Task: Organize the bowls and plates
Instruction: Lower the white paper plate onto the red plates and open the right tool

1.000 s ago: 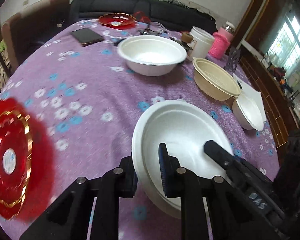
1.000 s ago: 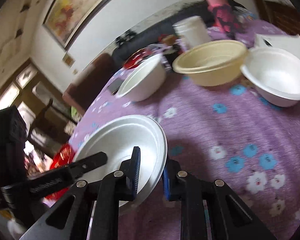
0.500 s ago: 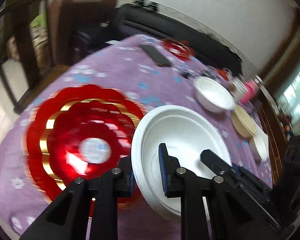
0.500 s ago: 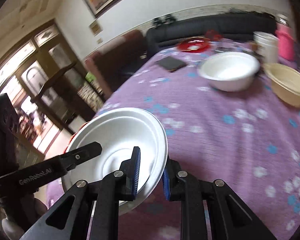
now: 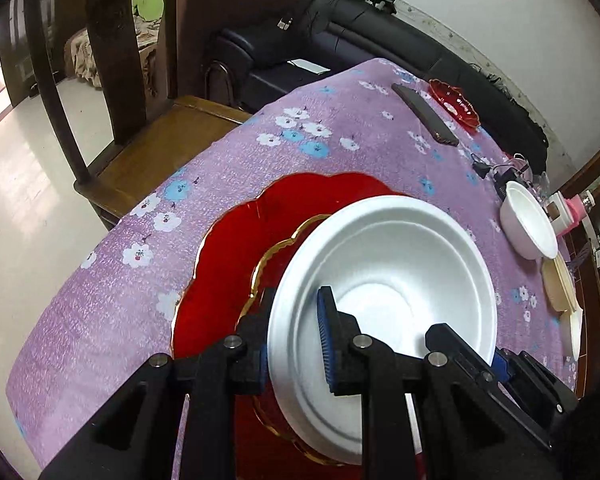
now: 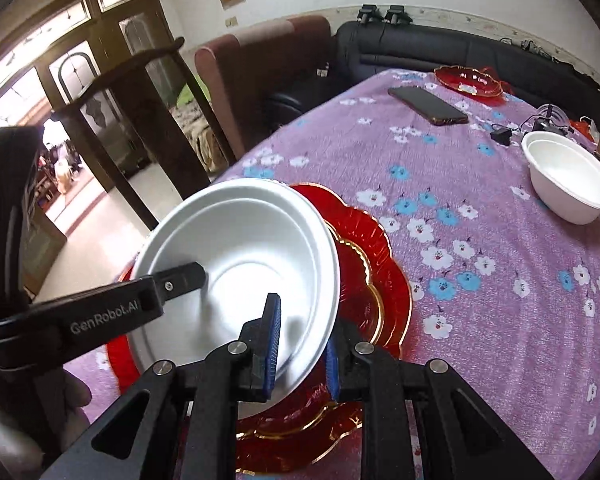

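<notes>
A white foam plate is held over a large red plate with a gold rim near the table's edge. My left gripper is shut on the plate's near rim. My right gripper is shut on its opposite rim. The white plate sits tilted just above the red plate. The left gripper's finger reaches across the white plate in the right wrist view.
A white bowl, a phone and a small red dish lie farther on the purple flowered tablecloth. A cream bowl is at far right. A wooden chair stands at the table's left edge.
Both grippers have carried the white plate left across the table, from near the bowls to above the large red plate, and lowered it.
</notes>
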`<state>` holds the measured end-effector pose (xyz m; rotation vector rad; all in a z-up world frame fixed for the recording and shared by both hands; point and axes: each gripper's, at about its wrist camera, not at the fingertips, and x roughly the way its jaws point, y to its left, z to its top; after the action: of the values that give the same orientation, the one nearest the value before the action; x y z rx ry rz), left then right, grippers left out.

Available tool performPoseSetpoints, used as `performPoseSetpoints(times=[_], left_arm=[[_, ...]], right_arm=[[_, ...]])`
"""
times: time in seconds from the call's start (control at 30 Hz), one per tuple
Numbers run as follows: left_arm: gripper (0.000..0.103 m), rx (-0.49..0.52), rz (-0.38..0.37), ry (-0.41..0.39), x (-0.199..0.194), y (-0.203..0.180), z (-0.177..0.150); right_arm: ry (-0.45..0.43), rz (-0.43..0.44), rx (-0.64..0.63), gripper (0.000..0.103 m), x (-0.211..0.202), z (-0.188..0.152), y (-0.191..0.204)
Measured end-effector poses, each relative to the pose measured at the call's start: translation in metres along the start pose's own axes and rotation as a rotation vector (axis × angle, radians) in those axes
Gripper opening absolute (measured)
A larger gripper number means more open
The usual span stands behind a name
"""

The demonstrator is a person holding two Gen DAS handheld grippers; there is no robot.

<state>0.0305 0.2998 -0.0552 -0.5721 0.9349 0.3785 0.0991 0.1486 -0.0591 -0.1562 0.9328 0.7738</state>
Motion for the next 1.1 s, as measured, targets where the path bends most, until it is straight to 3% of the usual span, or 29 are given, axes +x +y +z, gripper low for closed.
performPoseSetpoints(times=[0.07, 0.23, 0.37, 0.5, 0.73, 0.83, 1.1], left_arm=[[0.022, 0.012, -0.002, -0.002, 0.001, -0.001, 0.0], [0.046, 0.035, -0.029, -0.004, -0.001, -0.007, 0.0], [0.051, 0.039, -0.024, -0.039, -0.01, -0.009, 0.0], [0.057, 0.009, -0.029, -0.098, -0.031, -0.003, -0.003], [0.069, -0.028, -0.04, -0.209, -0.076, 0.001, -0.028], [0.073, -0.009, -0.033, -0.238, -0.088, -0.006, -0.041], [0.073, 0.095, -0.065, -0.263, -0.109, -0.053, -0.064]], right_arm=[[0.017, -0.006, 0.006, 0.022, 0.002, 0.0, -0.002], [0.016, -0.058, 0.002, 0.022, -0.001, 0.002, -0.006], [-0.009, -0.098, -0.013, 0.027, -0.006, 0.001, -0.007], [-0.073, -0.14, -0.035, 0.055, -0.016, 0.001, -0.005], [-0.227, -0.138, 0.038, 0.057, -0.07, -0.009, -0.015], [-0.291, -0.115, 0.093, 0.066, -0.099, -0.023, -0.025], [-0.334, -0.075, 0.235, 0.067, -0.134, -0.065, -0.064]])
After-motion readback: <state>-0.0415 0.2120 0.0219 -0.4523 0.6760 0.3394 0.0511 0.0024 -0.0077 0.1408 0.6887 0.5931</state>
